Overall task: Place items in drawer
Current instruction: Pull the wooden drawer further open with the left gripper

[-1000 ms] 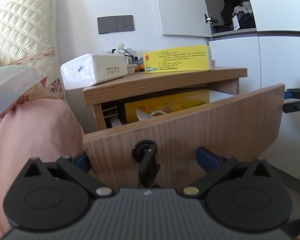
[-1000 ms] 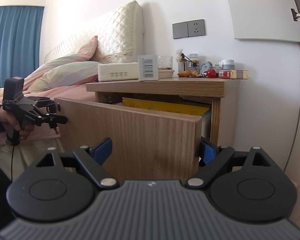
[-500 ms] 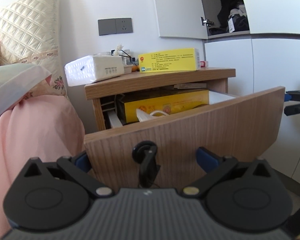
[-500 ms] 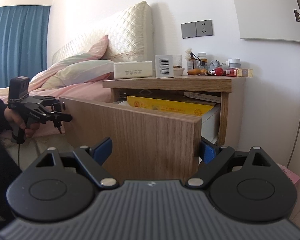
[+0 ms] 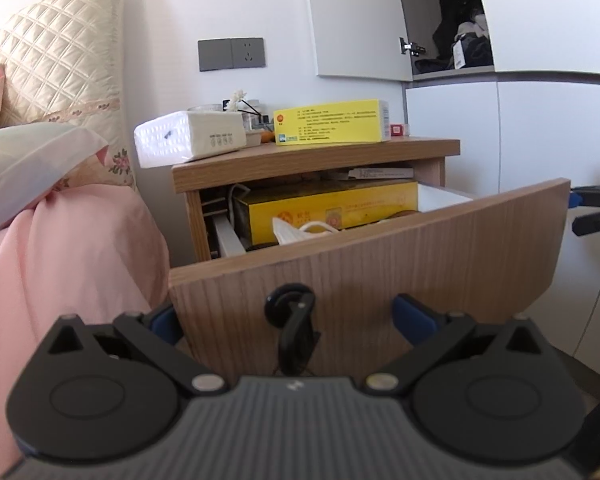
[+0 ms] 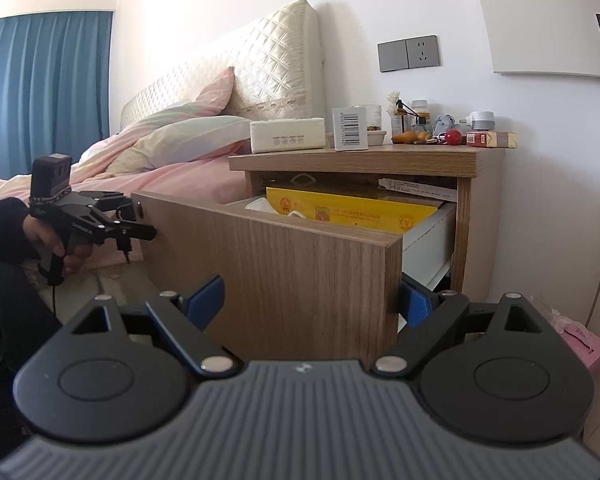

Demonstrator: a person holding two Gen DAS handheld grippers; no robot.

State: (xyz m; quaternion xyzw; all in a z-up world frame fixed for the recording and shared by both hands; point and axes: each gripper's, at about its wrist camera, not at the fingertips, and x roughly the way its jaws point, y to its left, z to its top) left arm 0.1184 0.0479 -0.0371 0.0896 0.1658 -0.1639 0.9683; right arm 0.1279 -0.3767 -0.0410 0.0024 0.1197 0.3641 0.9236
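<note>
The wooden nightstand drawer [image 5: 380,264] stands pulled out, with a key in its lock [image 5: 290,306]. Inside lie a yellow box [image 5: 332,208] and a white mask [image 5: 300,232]. My left gripper [image 5: 286,316] is open, its jaws either side of the key, close to the drawer front. My right gripper [image 6: 312,296] is open around the drawer front's right edge [image 6: 392,280]. On the nightstand top stand a yellow carton [image 5: 330,122], a tissue pack [image 5: 188,140] and small items [image 6: 452,134]. The left gripper also shows in the right wrist view [image 6: 140,220].
A bed with pink cover [image 5: 60,248] and pillows lies left of the nightstand. White wardrobe doors [image 5: 540,140] stand to the right, one upper door open. A pink packet [image 6: 580,340] lies on the floor by the wall. Blue curtain [image 6: 40,88] hangs far left.
The drawer has come further out, showing more of the yellow box and mask. Both grippers have backed away with it.
</note>
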